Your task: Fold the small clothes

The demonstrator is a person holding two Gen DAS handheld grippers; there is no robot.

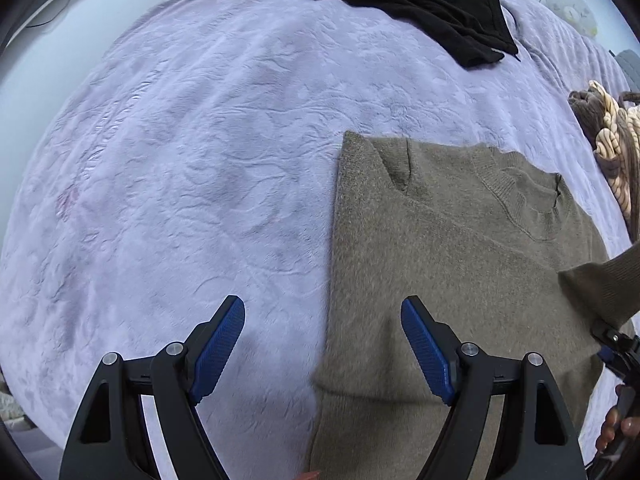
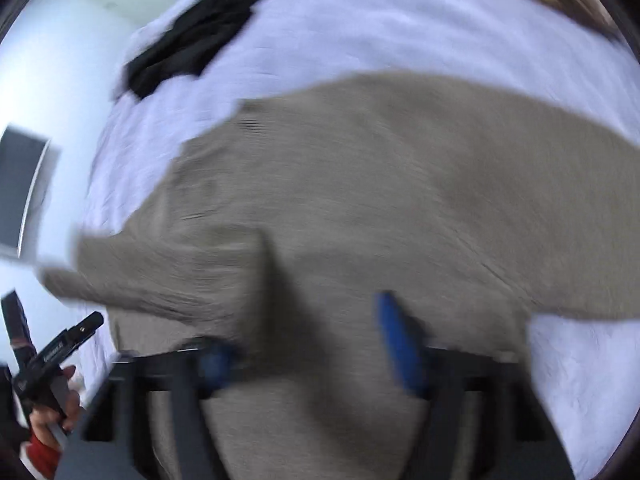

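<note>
Sweater: an olive-brown knitted sweater (image 1: 460, 248) is laid flat on the lavender bed cover (image 1: 192, 168), collar toward the far side.
Left hand-held gripper: the left hand-held gripper (image 1: 323, 346) is held with its blue pads spread wide, nothing between them; it is poised over the sweater's left edge.
Right hand-held gripper: in the right wrist view the right hand-held gripper (image 2: 316, 344) is seen with its fingers apart and sweater fabric bunched against the left pad; whether the cloth is pinched cannot be told.
Left wrist view only: a sleeve cuff (image 1: 600, 284) is seen raised at the right edge, above part of the right tool; a cream and brown braided item (image 1: 616, 148) lies at the bed's right side.
Right wrist view only: the left tool and the hand holding it are caught at the lower left.
Both views: a black garment (image 1: 420, 8) is crumpled on the far part of the bed.
Hard to make out: the right wrist view is heavily motion-blurred; the sweater's lower hem is cut off.
</note>
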